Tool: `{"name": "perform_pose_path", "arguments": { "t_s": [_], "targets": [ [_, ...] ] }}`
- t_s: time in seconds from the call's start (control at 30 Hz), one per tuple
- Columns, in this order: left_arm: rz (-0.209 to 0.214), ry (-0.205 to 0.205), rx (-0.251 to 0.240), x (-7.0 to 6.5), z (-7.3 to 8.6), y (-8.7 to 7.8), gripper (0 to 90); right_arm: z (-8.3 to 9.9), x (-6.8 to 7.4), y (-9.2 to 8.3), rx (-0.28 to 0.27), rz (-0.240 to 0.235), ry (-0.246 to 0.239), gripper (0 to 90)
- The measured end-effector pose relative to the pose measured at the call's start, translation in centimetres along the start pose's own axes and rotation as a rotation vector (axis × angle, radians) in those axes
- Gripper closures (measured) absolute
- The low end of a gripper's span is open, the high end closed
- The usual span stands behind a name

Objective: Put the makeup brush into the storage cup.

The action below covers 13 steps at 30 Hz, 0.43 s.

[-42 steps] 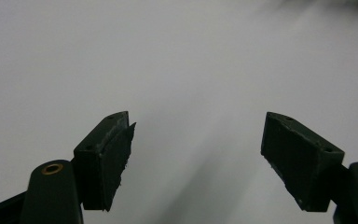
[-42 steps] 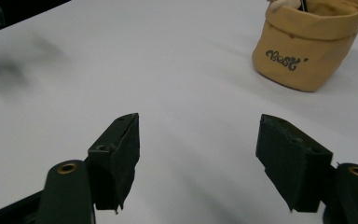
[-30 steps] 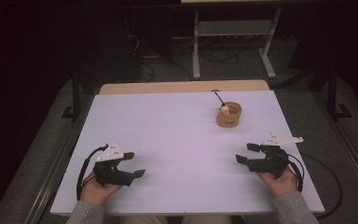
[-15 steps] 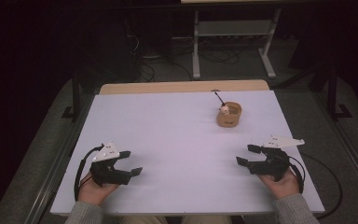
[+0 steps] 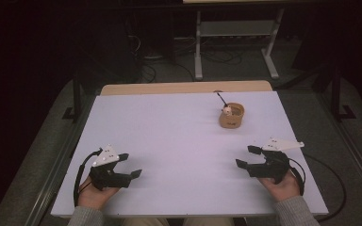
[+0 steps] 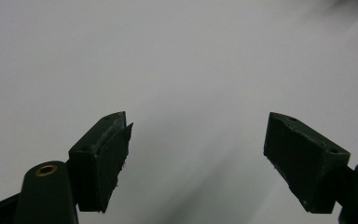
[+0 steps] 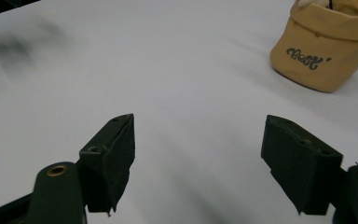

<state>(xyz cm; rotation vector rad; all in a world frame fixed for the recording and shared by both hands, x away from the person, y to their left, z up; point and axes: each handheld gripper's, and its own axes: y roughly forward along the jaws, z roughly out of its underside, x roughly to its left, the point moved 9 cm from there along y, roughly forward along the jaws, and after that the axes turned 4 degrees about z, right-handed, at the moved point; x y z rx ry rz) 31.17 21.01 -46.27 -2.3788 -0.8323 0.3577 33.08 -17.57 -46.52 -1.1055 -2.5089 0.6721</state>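
Hand-held grippers [image 5: 131, 165] [image 5: 246, 156] spread; pouch [image 5: 231, 116] apart.

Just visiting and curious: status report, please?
Left gripper open, empty. Right gripper open, empty. Tan pouch upright at far right, untouched. White table between them bare.

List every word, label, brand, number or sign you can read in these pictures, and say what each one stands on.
"best" or something close to it, in dark looping script on the side of the tan pouch; the first letter is hard to make out and a small mark follows the word.
In the high view the pouch is too small for its lettering to be read.
No writing can be seen on the table.
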Motion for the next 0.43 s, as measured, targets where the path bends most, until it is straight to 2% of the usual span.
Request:
{"name": "perform_pose_path", "arguments": {
  "t_s": [0.43],
  "targets": [
    [0.009, -0.010, -0.001, 0.10, 0.14, 0.04, 18.5, -0.26, -0.24, -0.10, -0.013, 0.012, 0.000, 21.7]
  ]
}}
